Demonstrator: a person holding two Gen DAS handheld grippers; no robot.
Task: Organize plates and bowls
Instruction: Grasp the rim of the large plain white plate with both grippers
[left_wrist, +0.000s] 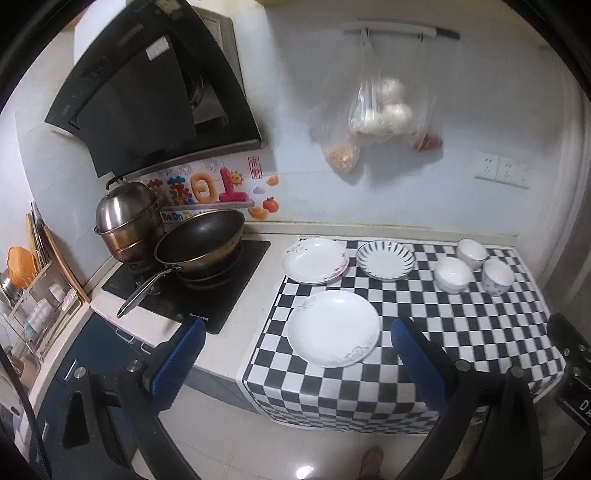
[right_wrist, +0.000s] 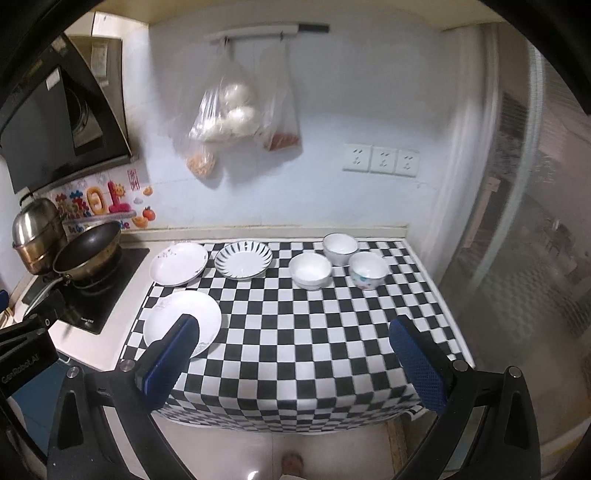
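On the checkered cloth (left_wrist: 461, 325) (right_wrist: 314, 332) lie a large white plate (left_wrist: 333, 328) (right_wrist: 173, 317) at the front left, a white flowered plate (left_wrist: 314, 260) (right_wrist: 179, 264) behind it on another plate, and a striped plate (left_wrist: 385, 259) (right_wrist: 243, 259). Three bowls stand at the back right: two white (left_wrist: 453, 275) (left_wrist: 471, 253) (right_wrist: 310, 270) (right_wrist: 340, 248) and one patterned (left_wrist: 496, 276) (right_wrist: 368, 270). My left gripper (left_wrist: 298, 332) is open, held in front of the counter with the large plate between its fingers in view. My right gripper (right_wrist: 295, 332) is open and empty over the cloth's front edge.
A black wok (left_wrist: 201, 245) (right_wrist: 88, 249) and a steel pot (left_wrist: 127, 218) (right_wrist: 35, 230) sit on the stove at left. A dish rack (left_wrist: 37, 295) stands at far left. Plastic bags (left_wrist: 376, 114) (right_wrist: 229, 114) hang on the wall. A glass door (right_wrist: 517, 240) is at right.
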